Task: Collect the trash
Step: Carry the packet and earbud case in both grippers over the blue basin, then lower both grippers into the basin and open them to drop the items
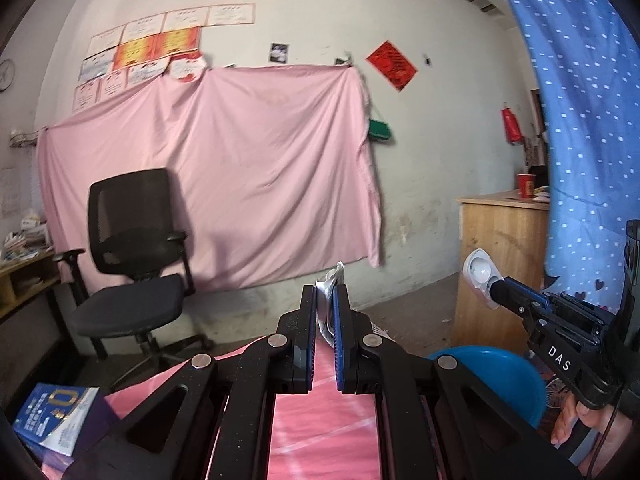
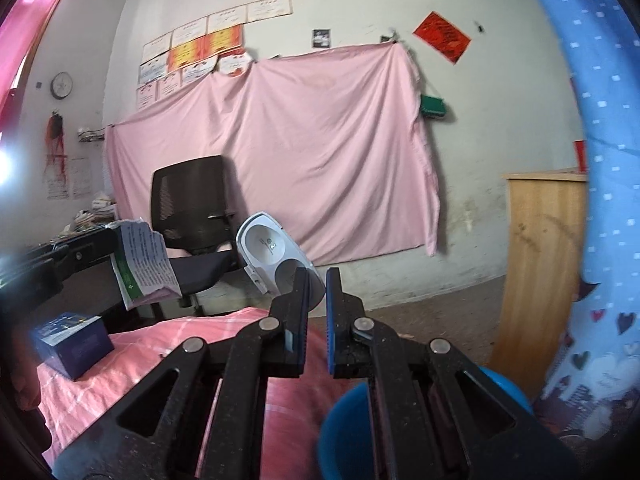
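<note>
My left gripper (image 1: 325,292) is shut on a torn white and green printed paper wrapper (image 1: 330,284), held up in the air; the same wrapper shows in the right wrist view (image 2: 144,264) at the left. My right gripper (image 2: 316,280) is shut on a white moulded plastic tray (image 2: 268,252) with round hollows, and it shows in the left wrist view (image 1: 482,272) at the right. A blue plastic bin (image 1: 496,372) sits low on the right below both grippers, also in the right wrist view (image 2: 348,432).
A pink checked bedspread (image 2: 132,364) lies below, with a blue box (image 2: 74,344) on it. A black office chair (image 1: 136,256) stands before a hanging pink sheet (image 1: 248,168). A wooden cabinet (image 1: 500,260) and a blue dotted curtain (image 1: 588,120) are at the right.
</note>
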The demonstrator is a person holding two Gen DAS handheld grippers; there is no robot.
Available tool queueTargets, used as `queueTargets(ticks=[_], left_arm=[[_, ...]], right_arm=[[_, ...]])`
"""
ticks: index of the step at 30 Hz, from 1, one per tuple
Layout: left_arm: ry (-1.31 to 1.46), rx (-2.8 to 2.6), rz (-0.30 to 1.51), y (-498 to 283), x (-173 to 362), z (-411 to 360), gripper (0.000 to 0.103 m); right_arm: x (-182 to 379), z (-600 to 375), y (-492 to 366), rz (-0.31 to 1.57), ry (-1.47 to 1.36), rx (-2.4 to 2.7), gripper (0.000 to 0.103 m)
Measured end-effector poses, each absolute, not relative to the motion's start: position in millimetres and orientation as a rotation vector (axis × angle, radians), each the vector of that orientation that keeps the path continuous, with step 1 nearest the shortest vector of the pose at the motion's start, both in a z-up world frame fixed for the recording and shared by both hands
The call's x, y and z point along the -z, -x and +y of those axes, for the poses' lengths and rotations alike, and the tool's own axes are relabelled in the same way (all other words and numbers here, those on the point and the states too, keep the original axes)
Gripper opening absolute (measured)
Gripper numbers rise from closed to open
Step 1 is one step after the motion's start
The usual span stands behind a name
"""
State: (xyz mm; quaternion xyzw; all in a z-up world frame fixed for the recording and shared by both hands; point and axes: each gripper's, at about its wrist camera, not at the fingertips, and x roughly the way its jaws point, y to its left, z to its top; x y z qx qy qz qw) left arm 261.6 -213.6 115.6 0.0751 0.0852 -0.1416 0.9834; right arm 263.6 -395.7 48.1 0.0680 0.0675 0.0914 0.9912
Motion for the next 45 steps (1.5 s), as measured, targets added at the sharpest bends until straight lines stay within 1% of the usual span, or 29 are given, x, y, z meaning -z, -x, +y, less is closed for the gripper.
queueTargets(ticks=[8,15,28,36,45], left_arm=[[-0.150,0.386,0.173,-268,-111,-274,0.005],[-0.146,0.450,0.236,-283,-89,-316,0.005],[-0.081,0.510,0.403,-322,-40,-338,0.005],[-0.046,0.532,0.566,-347,-12,-344,0.007],[-0.052,0.506,0.653,-358,1,-340,0.008]], right_arm=[[-38,-448,-245,0.151,-0.168,-0.069,0.021],[-24,-484,-254,0.239,-0.215,0.010,0.021],[14,-512,-279,0.449,-0.246,0.064,0.022],[31,-514,-297,0.542,-0.257,0.051,0.022],[36,-507,-305,0.579,-0.248,0.033,0.025]])
